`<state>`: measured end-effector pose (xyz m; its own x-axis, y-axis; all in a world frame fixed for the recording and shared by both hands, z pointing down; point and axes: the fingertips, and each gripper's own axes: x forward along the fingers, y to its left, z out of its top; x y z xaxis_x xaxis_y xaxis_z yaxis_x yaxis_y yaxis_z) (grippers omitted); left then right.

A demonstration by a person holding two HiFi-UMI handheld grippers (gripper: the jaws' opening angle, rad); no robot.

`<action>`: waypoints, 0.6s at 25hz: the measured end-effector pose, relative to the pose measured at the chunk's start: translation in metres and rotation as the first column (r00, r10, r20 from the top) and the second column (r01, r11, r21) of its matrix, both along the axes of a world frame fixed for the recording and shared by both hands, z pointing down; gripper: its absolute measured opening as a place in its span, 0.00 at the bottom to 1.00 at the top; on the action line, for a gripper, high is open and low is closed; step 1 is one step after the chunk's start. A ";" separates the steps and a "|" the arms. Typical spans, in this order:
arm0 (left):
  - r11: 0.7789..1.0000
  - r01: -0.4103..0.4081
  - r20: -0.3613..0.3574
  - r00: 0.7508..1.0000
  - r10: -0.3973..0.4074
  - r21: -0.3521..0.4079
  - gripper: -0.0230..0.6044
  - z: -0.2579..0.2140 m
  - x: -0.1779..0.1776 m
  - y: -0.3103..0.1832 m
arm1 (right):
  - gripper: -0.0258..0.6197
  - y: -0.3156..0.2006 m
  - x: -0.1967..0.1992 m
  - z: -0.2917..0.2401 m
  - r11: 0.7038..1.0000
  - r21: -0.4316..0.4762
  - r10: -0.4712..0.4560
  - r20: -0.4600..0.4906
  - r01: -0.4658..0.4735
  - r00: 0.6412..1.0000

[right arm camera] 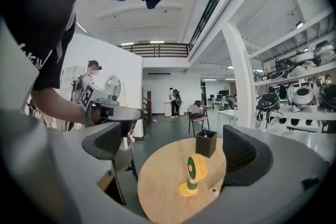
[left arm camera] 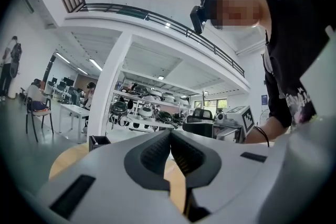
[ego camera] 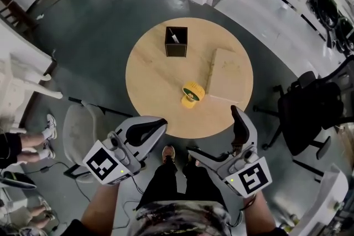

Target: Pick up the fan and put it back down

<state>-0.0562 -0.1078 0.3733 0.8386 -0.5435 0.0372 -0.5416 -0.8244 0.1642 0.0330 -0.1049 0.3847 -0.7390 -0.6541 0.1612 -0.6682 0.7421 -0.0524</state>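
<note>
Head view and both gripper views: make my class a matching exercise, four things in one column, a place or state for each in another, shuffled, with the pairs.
Things:
1 fan
2 black box
3 left gripper
4 right gripper

Places or states:
A jaws apart, nothing held
B far side of the table
C jaws together, nothing held
D upright near the table's middle

Pairs: 1-D, 2-B, 3-C, 4-A

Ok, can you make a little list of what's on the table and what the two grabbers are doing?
table: round, wooden
fan: yellow, standing upright on the table, untouched
box: black, open top, on the far side of the table
board: flat, tan, just right of the fan
left gripper: shut, empty, held off the table's near edge
right gripper: open, empty, pointing at the fan but not at it yet
</note>
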 end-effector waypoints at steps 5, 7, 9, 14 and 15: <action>1.000 0.005 -0.008 1.000 -0.005 -0.005 0.07 0.039 0.005 0.001 | 0.95 -0.002 0.001 0.045 1.000 -0.007 -0.007 -0.001 0.006 1.000; 1.000 0.005 0.001 1.000 -0.005 -0.009 0.07 0.053 0.007 0.003 | 0.95 0.001 0.003 0.062 1.000 -0.029 -0.008 -0.006 0.008 1.000; 1.000 0.008 0.013 1.000 -0.008 -0.015 0.07 0.064 0.007 0.004 | 0.95 0.003 0.004 0.077 0.999 -0.050 -0.012 -0.014 0.011 1.000; 1.000 0.019 0.002 1.000 -0.019 -0.006 0.07 0.076 0.008 0.002 | 0.95 0.001 0.004 0.090 0.998 -0.058 -0.009 0.000 0.009 1.000; 1.000 0.021 -0.001 1.000 -0.021 -0.004 0.07 0.078 0.008 0.002 | 0.95 0.000 0.004 0.092 0.998 -0.059 -0.008 0.000 0.008 1.000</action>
<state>-0.0479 -0.1060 0.4515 0.8269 -0.5611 0.0386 -0.5588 -0.8121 0.1681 0.0372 -0.1052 0.4770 -0.7444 -0.6371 0.1998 -0.6620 0.7434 -0.0961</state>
